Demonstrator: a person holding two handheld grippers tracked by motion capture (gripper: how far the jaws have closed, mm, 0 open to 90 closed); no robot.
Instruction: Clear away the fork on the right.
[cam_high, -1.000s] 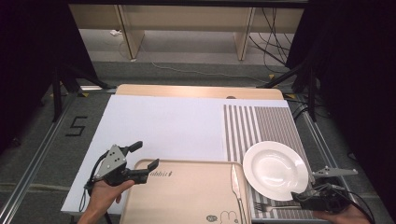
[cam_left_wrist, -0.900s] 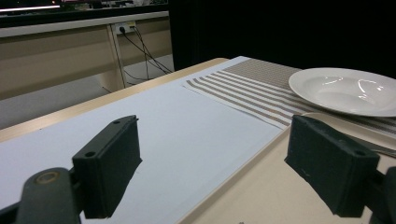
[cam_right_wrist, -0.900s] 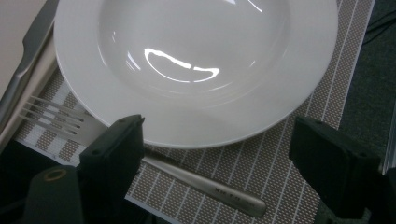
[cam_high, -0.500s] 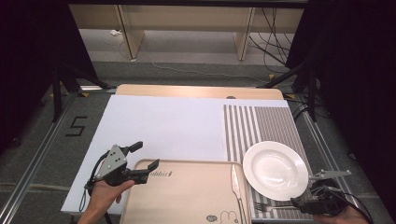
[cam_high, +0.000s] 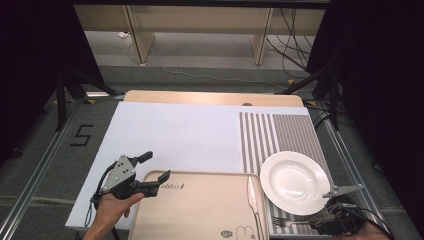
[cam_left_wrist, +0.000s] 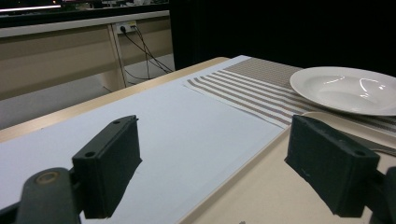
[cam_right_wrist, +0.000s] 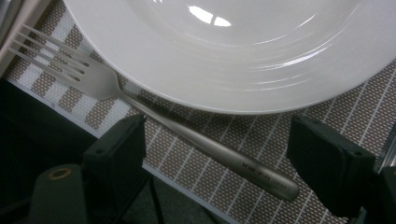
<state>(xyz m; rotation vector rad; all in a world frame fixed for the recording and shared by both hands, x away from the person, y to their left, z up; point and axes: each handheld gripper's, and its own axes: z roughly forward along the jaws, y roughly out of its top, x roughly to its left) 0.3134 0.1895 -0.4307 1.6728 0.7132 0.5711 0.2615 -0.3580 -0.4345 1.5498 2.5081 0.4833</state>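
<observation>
Fork (cam_right_wrist: 154, 122) is lain flat on the striped mat (cam_right_wrist: 336, 112), just beside the plate (cam_right_wrist: 243, 51) rim, framed by the right claw (cam_right_wrist: 215, 163), held apart; the left claw (cam_left_wrist: 229, 175) is spread too.

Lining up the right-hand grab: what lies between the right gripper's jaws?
In the right gripper view, the fork handle lies on the striped placemat between the open jaws of the right gripper, beside the white plate.
</observation>
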